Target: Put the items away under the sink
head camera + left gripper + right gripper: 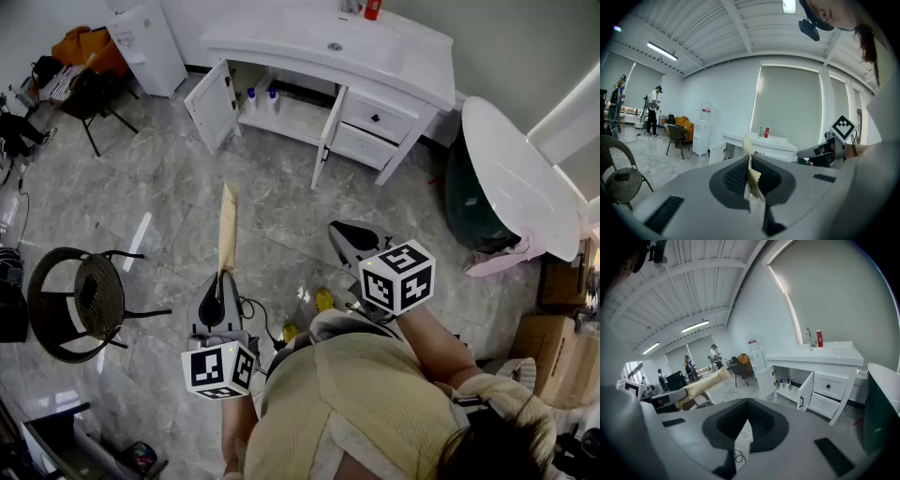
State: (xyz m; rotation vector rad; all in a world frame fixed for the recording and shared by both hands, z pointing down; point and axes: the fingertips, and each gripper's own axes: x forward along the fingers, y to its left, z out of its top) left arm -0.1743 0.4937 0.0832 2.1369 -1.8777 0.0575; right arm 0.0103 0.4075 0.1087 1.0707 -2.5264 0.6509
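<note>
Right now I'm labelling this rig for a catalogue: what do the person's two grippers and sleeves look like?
The left gripper and right gripper match: grey moulded bodies, with black ridged pads inside the jaws. Each carries a white cube printed with black square markers. The person wears a cream knitted top.

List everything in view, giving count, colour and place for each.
sink cabinet: one, white, far wall, doors open
bottles: two, blue-capped, inside open cabinet
red bottle: one, red, on cabinet top
bathtub: one, white, right of cabinet
wicker chair: one, dark, floor at left
long pack: one, beige, in left gripper
left gripper: one, grey, shut on pack
right gripper: one, grey, shut, empty
</note>
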